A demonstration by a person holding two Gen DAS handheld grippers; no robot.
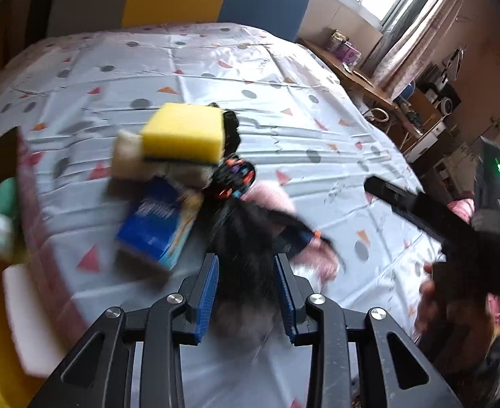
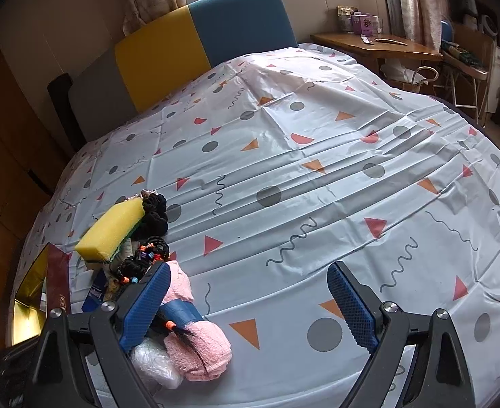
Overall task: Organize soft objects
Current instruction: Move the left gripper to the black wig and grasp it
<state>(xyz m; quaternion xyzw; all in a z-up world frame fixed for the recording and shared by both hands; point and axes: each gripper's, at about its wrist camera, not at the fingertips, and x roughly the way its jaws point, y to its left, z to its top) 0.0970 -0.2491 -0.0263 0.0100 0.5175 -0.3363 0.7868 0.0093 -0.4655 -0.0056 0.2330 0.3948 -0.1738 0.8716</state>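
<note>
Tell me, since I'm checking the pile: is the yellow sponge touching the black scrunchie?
Touching. In the right wrist view the yellow sponge leans against the black scrunchie with no cloth showing between them.

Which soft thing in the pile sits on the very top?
The yellow sponge. It rests tilted on top of the heap, above the black scrunchie, the beaded hair ties and the pink fluffy cloth, which lie lower on the tablecloth.
</note>
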